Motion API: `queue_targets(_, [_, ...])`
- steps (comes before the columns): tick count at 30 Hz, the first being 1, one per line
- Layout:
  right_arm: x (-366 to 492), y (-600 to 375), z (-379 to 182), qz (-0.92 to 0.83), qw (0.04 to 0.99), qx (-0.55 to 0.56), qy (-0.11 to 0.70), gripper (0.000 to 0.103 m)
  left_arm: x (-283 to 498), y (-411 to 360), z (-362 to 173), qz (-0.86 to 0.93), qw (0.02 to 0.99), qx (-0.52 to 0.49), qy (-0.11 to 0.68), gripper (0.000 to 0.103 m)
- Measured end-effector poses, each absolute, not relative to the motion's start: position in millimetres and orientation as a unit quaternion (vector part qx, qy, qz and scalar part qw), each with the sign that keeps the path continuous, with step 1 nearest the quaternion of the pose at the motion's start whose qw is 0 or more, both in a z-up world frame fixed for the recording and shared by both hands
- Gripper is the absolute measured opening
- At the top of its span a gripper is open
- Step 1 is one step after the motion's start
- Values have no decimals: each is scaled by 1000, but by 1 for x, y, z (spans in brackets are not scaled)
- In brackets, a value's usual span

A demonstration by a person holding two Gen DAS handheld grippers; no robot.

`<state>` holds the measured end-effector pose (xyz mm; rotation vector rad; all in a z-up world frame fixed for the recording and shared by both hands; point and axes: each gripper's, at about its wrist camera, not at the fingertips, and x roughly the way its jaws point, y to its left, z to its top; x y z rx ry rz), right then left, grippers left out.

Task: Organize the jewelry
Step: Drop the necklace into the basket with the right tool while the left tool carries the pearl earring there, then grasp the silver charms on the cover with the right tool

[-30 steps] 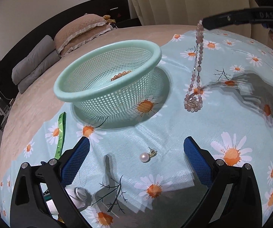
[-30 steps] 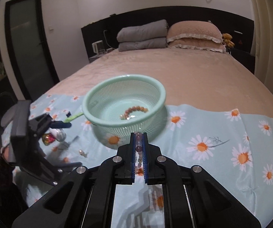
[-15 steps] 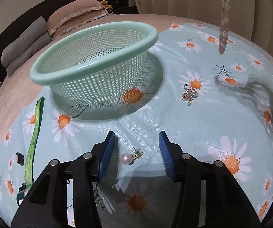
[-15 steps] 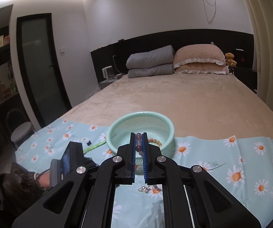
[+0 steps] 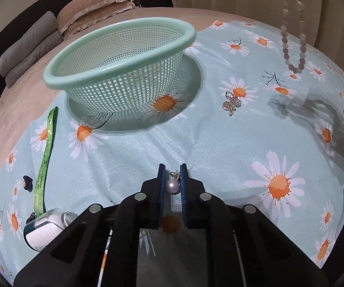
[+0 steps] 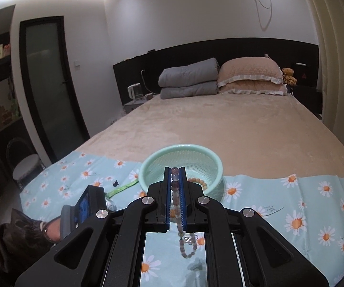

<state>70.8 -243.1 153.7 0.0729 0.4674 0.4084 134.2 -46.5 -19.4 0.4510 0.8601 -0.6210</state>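
One beaded bracelet (image 6: 197, 181) lies inside the mint-green basket (image 6: 216, 167).

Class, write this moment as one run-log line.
left gripper: jaws just closed on pearl earring | right gripper: shut on bead bracelet, held up | basket: one bracelet inside

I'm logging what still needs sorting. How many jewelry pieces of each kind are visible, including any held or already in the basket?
Bead strings: 2, one in the right claw, one in the basket
Pearl earring: 1, in the left claw
Crystal charm: 1
Total: 4
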Motion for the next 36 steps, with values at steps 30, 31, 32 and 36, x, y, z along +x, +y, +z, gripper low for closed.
queue_targets(30, [186, -216, 109, 184, 954, -40, 234, 74, 201, -60, 58, -278, 899, 214, 262, 92])
queue_targets(31, [183, -224, 100, 185, 953, -48, 237, 75, 194, -57, 55, -298, 893, 214, 261, 92])
queue_targets(32, [177, -233, 91, 185, 952, -51, 239, 79, 187, -53, 53, -315, 887, 211, 262, 95])
queue_targets(36, [154, -264, 55, 203, 940, -41, 270, 83, 170, -51, 37, -378, 858, 193, 290, 97])
